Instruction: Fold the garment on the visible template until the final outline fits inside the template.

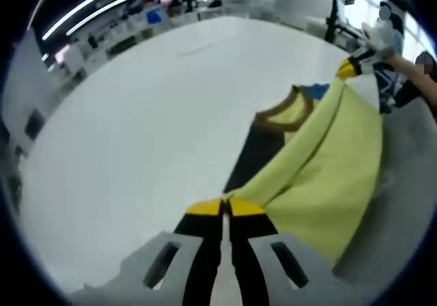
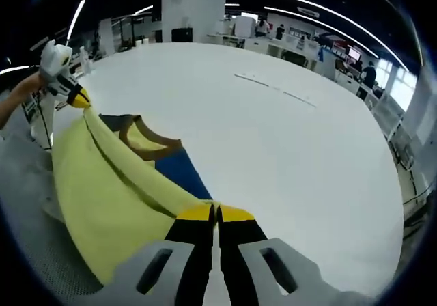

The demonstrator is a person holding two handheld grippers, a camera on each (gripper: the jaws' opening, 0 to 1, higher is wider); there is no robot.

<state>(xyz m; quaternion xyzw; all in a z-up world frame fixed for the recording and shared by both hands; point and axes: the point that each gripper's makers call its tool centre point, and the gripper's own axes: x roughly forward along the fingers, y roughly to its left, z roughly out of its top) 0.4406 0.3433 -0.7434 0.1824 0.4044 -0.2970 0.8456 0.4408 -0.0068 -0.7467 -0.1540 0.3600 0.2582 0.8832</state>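
Left gripper view: the white counter [image 1: 136, 156] takes up the left and centre; low in the middle the left gripper [image 1: 225, 207] has its yellow-tipped fingers [image 1: 203, 207] pressed together, clamped on an edge of the yellow garment [image 1: 328, 183]; the cloth runs up and to the right, lifted off the counter, with its brown-trimmed collar [image 1: 283, 111] lying against a dark patch with a strip of blue, which I take to be the template [image 1: 256, 152]; at the far upper right the right gripper [image 1: 356, 63] holds the other end of the same edge, a person's arm behind it.

Right gripper view: at the upper left the left gripper [image 2: 68, 91] grips the garment [image 2: 109, 210] at its far corner; the cloth sags between the two grips, the collar [image 2: 147, 142] and a blue patch of template [image 2: 179, 171] below it; in the middle bottom the right gripper [image 2: 215, 214] has its fingers [image 2: 235, 215] shut on the near edge; bare counter [image 2: 293, 169] spreads to the right.

In my judgement a fold is in hand: one edge is pinched at both ends and raised, ready to be carried across; the next move calls for both hands travelling together, keeping the edge taut and level, laying it down over the body of the garment within the template, and letting go only once the cloth lies flat.
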